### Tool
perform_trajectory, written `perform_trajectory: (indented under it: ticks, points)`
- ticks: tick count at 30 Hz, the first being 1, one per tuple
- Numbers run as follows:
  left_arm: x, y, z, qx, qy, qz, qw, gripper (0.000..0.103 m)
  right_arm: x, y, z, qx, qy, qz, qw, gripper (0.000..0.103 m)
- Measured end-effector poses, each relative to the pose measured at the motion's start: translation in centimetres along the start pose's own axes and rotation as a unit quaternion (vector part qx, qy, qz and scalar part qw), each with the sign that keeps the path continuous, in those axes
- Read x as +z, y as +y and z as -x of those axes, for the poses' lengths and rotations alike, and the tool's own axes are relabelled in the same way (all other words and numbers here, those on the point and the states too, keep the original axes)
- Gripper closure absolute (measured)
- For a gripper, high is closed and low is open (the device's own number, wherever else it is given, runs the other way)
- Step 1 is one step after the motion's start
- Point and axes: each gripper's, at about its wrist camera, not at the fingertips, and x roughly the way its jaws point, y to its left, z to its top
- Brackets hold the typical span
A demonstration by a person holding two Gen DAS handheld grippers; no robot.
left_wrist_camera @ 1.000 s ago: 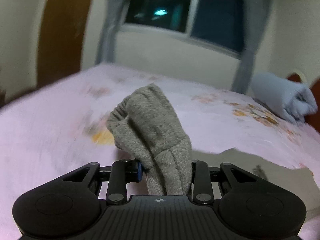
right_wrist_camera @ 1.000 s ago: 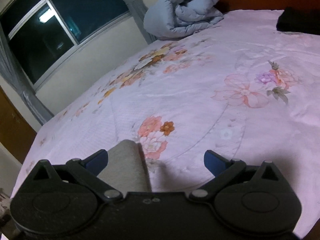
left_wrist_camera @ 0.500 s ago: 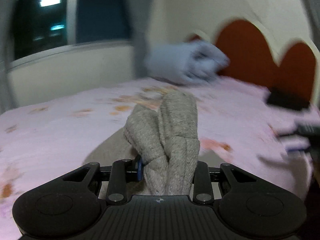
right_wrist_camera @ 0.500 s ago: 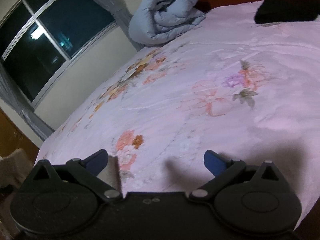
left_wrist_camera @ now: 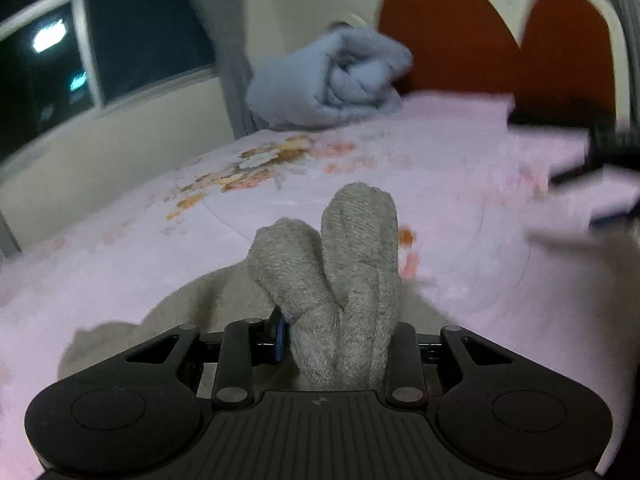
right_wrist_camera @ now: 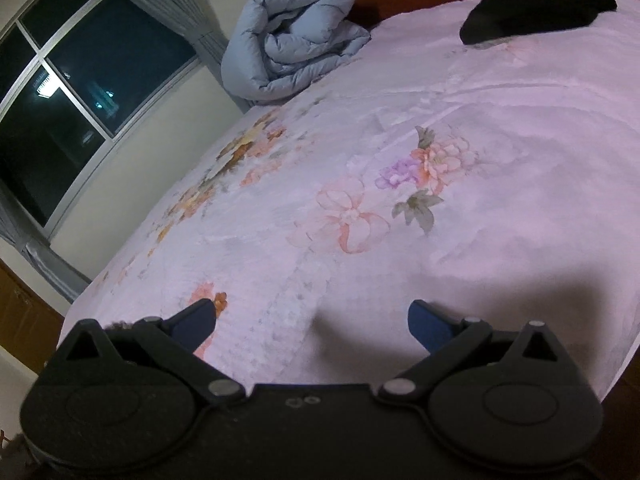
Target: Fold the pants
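Note:
My left gripper (left_wrist_camera: 340,340) is shut on a bunched fold of the grey pants (left_wrist_camera: 352,264), which sticks up between the jaws; more grey cloth trails down to the left onto the pink floral bed sheet (left_wrist_camera: 460,184). My right gripper (right_wrist_camera: 312,320) is open and empty, hovering just above the bed sheet (right_wrist_camera: 400,208). It also shows blurred at the right edge of the left wrist view (left_wrist_camera: 600,168). No pants show in the right wrist view.
A rolled light-blue quilt (right_wrist_camera: 292,40) lies at the head of the bed by the window. A folded black garment (right_wrist_camera: 536,4) lies at the far right near the red headboard (left_wrist_camera: 452,40). The bed edge drops off at the lower right.
My left gripper has swung right with the pants, from facing the window toward the headboard. My right gripper has moved forward; the grey cloth seen by its left finger is out of view.

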Motion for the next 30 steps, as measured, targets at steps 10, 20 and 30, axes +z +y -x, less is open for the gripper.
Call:
perform_trajectory:
  ticks: [10, 20, 30]
  points:
    - [-2.0, 6.2, 8.1, 0.026, -0.038, 0.198, 0.9791, 0.0, -0.4, 2.8, 0.6, 0.029, 0.005, 0.044, 0.999, 0.008]
    - [-9.8, 13.0, 6.8, 0.108, 0.133, 0.294, 0.9404, 0.0, -6.3, 19.5, -0.8, 0.192, 0.071, 0.249, 0.947, 0.034]
    - [-10.7, 16.8, 7.0, 0.08, 0.07, 0.359, 0.9273, 0.0, -8.9, 18.3, -4.8, 0.094, 0.168, 0.31, 0.931, 0.063]
